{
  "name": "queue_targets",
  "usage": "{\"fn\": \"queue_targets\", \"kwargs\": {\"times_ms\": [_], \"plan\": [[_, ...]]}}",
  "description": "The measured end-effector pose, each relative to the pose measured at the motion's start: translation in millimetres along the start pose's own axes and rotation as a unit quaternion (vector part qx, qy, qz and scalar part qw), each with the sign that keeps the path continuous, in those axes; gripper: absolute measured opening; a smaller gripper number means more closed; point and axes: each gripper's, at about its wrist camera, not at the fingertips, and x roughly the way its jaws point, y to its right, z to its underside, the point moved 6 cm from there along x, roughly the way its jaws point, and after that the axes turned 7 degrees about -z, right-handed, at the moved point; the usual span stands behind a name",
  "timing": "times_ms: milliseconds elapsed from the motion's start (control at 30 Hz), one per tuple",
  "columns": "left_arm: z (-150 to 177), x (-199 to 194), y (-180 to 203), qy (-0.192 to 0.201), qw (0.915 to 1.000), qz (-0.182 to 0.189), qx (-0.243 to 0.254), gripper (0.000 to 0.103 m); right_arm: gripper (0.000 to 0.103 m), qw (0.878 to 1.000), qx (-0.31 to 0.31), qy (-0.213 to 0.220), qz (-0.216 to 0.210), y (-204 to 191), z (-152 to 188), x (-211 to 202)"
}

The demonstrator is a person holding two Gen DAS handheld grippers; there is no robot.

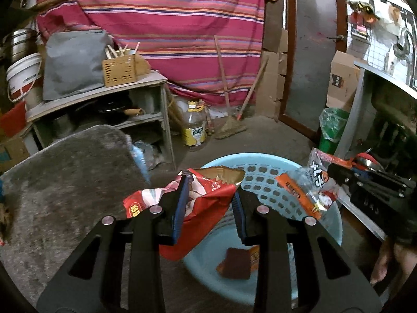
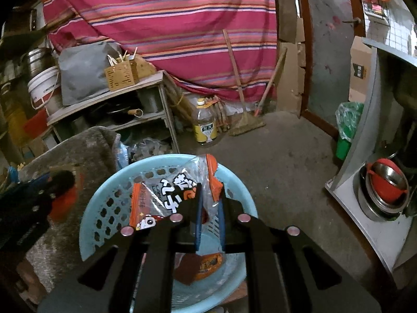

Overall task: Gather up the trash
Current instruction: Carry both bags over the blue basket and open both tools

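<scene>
Crinkled wrappers over a perforated plastic basket [image 1: 260, 180]

Left gripper [image 1: 209, 203] pinches a red foil bag [image 1: 206, 200]; right gripper [image 2: 209, 206] pinches a clear-and-orange packet [image 2: 166, 193].

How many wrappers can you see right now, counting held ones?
3. A red snack bag between the left gripper's jaws, a clear-and-orange wrapper in the right gripper, and one orange wrapper in the blue basket. Others may be hidden.

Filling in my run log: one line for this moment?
left gripper: holds red snack bag | right gripper: holds clear wrapper | both over blue basket | brown wrapper inside
</scene>
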Motion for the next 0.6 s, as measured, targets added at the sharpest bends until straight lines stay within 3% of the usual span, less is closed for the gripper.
{"fn": "queue_targets", "kwargs": {"times_ms": [67, 133, 200, 333, 400, 600], "plan": [[-3, 6, 6, -0.008, 1.0, 0.003, 0.003, 0.034, 0.011, 1.0, 0.005, -0.003, 0.0, 5, 0, 2], [-5, 8, 9, -0.014, 0.9998, 0.007, 0.009, 0.046, 0.011, 1.0, 0.012, -0.005, 0.002, 10, 1, 3], [-8, 5, 7, -0.008, 0.9999, -0.003, 0.012, 0.073, 0.011, 1.0, 0.015, -0.008, 0.004, 14, 2, 3], [-8, -5, -9, -0.007, 0.9999, -0.007, 0.006, 0.083, 0.011, 1.0, 0.008, -0.018, 0.006, 8, 5, 8], [-7, -13, -25, -0.002, 0.9999, -0.012, -0.001, 0.094, 0.011, 1.0, -0.003, -0.021, 0.004, -1, 5, 11], [-1, -45, -90, 0.02, 0.997, -0.074, 0.005, 0.098, 0.017, 0.999, -0.025, -0.036, 0.013, -26, 8, 28]]}}
